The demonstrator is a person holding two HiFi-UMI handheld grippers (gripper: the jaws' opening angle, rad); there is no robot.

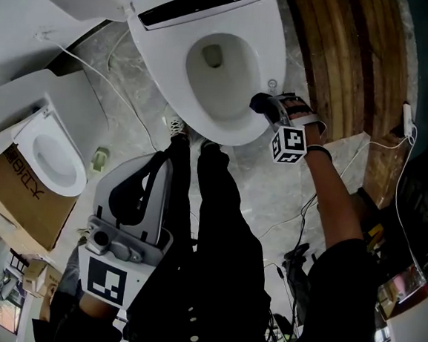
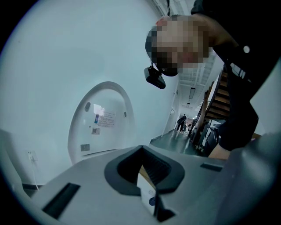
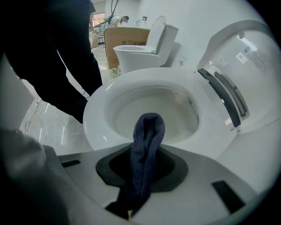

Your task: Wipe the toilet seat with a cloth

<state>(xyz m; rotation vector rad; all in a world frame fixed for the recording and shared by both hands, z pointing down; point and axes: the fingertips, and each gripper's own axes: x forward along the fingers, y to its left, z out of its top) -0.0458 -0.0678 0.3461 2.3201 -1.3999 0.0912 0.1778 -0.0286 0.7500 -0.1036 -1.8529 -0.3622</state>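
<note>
1. Your right gripper (image 3: 142, 176) has its jaws clamped on a folded dark blue cloth (image 3: 147, 145). The free end sticks out ahead of the jaws.
2. In the head view the cloth (image 1: 259, 102) sits over the toilet seat (image 1: 236, 131) at about 4 o'clock on the ring. It is right at the inner edge, but I cannot tell whether it presses on the surface.
3. Your left gripper (image 1: 133, 197) hangs low by your leg at 7 o'clock, well apart from the toilet. Its jaws are drawn together with nothing between them.
4. The seat looks evenly white, with no wet streaks to show which parts are done.
5. Judging from that, treat the wipe as barely under way. The arc from 4 o'clock round through 6, 9 and 12 likely remains.
</note>
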